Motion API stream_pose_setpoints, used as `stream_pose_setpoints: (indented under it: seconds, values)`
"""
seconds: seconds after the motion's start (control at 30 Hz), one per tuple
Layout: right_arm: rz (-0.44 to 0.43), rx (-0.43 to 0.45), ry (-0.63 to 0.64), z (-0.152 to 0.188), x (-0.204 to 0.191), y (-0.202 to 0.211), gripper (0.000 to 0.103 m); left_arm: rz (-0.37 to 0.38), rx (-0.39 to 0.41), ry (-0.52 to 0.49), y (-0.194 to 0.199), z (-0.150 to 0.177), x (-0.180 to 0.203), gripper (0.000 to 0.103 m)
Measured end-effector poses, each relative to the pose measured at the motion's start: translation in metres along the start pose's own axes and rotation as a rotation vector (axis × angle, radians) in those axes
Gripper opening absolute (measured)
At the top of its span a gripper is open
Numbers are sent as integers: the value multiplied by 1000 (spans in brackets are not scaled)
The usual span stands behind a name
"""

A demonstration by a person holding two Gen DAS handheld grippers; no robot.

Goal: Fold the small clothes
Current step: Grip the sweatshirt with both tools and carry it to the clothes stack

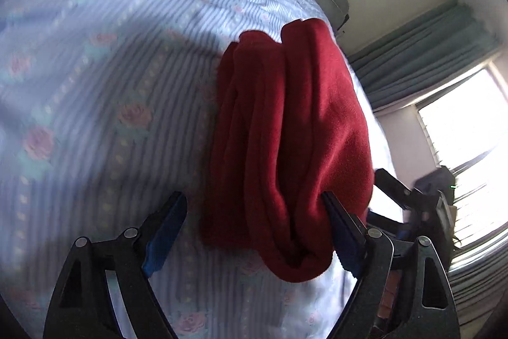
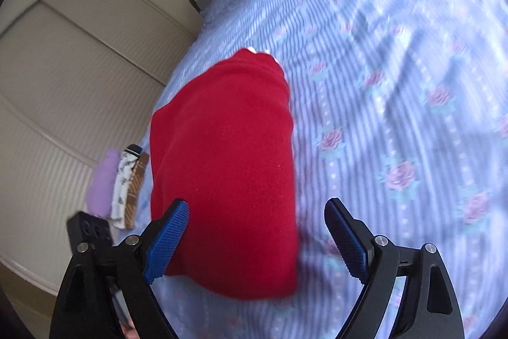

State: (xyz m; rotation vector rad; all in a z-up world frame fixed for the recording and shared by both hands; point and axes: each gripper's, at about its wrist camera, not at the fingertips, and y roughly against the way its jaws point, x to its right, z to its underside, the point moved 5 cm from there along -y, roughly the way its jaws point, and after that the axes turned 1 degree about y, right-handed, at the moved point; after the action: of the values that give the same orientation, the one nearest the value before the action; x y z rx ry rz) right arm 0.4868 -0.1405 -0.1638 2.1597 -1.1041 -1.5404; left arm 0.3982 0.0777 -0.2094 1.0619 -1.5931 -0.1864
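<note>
Item 1. Bedsheet, pale blue, striped with rose motifs, covers the bed and carries everything else; somewhat blurred in both views.

Item 2. Left hand-held gripper: blue-padded jaws spread wide, pinching nothing. The left pad stands over bare sheet; the right pad lies against the near edge of the garment without clamping it.

Item 3. Red garment, the task's thing. Lies on the bed near its edge, gathered lengthwise into a long, narrow bundle with several soft ridges and creases along it. In the right wrist view the same garment shows a smoother, flatter face with a white scrap, perhaps a label, at the far end. Judged: fleece-like or knitted cloth, light, limp, not slippery, nothing fragile; it should drape and sag when lifted and hold no shape of its own. Best taken at a doubled edge or corner of the near end, both layers together, so the fold does not fall open.

Item 4. Right hand-held gripper: jaws spread, empty; the left pad overlaps the garment's near corner, the right pad is over sheet.

Item 5. Small folded clothes, lilac, white-patterned and brown, in a row at the bed's edge.
</note>
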Motion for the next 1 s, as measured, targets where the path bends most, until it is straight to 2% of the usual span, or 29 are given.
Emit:
stream_pose_setpoints:
  seconds: [0.1,0.23,0.33,0.4,0.57,0.7,1.0]
  values:
    - [-66,-49,-42,-7,1,-17,88,59,-16,39,-5,2,-2,77]
    - [-131,-119,-81,-14,4,-38,88,69,-21,49,-8,3,-2,74]
    - [-173,-166,-123,-13,5,-52,85,64,-23,48,-11,2,-1,66]
    - [-174,-167,-110,-13,0,-54,80,59,-23,39,-12,2,1,59]
    - [-199,-161,-105,-11,-5,-52,62,31,-11,11,-16,2,14,49]
    - [-207,-140,-108,-12,-5,-49,58,33,8,-5,-12,-4,24,45]
    - [-232,-85,-75,-11,-35,-20,56,59,31,-55,14,-11,44,44]
